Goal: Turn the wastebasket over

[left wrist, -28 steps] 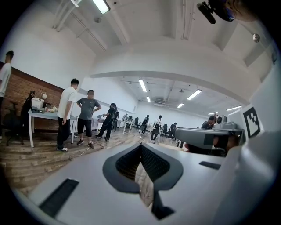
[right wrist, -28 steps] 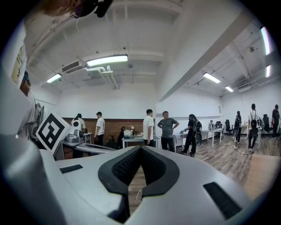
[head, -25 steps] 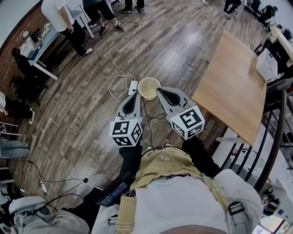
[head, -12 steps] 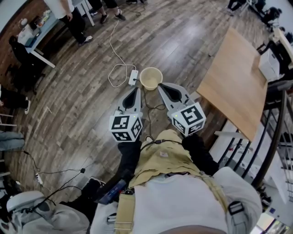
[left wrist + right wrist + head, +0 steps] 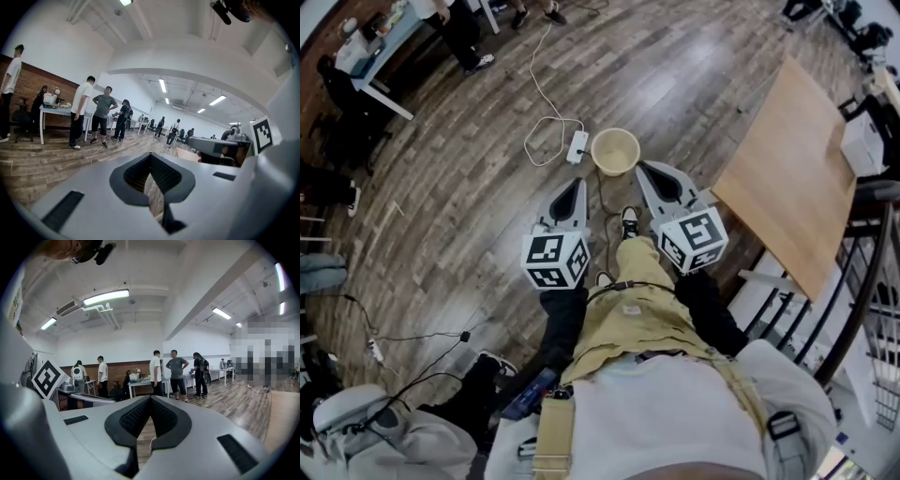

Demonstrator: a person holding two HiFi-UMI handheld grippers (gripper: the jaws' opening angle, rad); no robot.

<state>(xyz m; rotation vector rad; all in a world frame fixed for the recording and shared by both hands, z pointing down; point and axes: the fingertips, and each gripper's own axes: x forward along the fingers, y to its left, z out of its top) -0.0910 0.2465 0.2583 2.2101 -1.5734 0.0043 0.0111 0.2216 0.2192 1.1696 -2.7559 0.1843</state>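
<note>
A cream wastebasket (image 5: 614, 152) stands upright on the wooden floor, its open mouth facing up. In the head view my left gripper (image 5: 575, 186) hovers short of it on the left, and my right gripper (image 5: 650, 170) hovers just right of its rim. Neither touches the basket. Both point forward, only slightly downward. In the left gripper view the left gripper (image 5: 151, 157) has its pads meeting at the tip with nothing held. The right gripper (image 5: 150, 398) in its own view looks the same, shut and empty. Neither gripper view shows the basket.
A white power strip (image 5: 577, 145) with a looping cable lies just left of the basket. A wooden table (image 5: 792, 178) stands at the right, with a railing (image 5: 862, 281) beyond it. The person's shoe (image 5: 629, 221) is between the grippers. People stand by tables (image 5: 380, 61) at the far left.
Both grippers have sunk lower and stayed shut. The person's leg and shoe have stepped forward between them. The basket has not moved on the floor.
</note>
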